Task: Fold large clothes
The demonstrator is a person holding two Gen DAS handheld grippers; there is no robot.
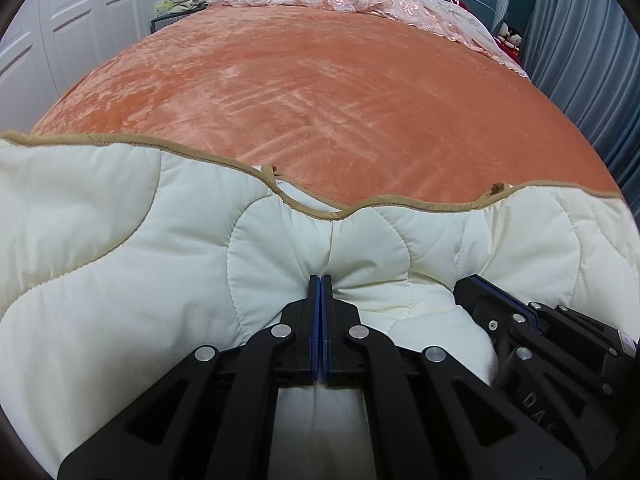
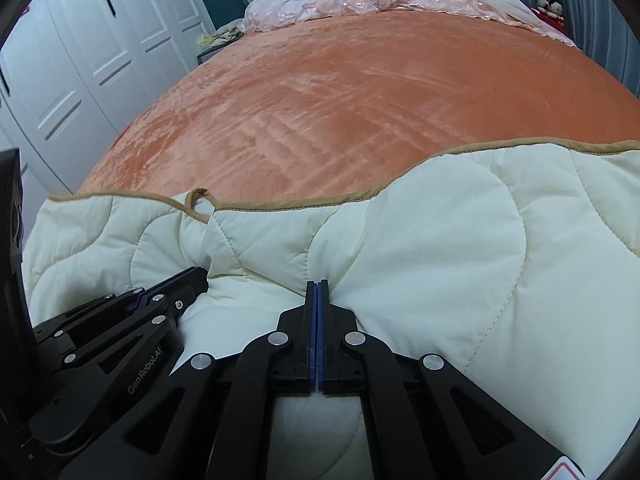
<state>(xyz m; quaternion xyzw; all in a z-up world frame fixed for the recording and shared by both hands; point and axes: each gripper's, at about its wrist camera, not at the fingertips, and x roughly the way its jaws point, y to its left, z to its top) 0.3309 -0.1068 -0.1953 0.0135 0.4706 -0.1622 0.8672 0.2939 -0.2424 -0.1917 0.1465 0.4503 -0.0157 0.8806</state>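
Claws: left claw [image 1: 320, 280] and right claw [image 2: 317, 286] each clamped tight on the cream quilted comforter [image 1: 120, 240].
Bed: orange plush bedspread [image 1: 300, 92]; white wardrobe doors [image 2: 80, 60] beside.
Comforter: puffy, tan-edged, bunched.

the quilt [image 1: 120, 240] is matt cream padded cloth, stitched in curves, with tan fabric binding. the bedspread [image 1: 320, 100] looks like plush orange velvet with a soft sheen. the left gripper [image 1: 320, 280] is matt black plastic with bright metal pins.
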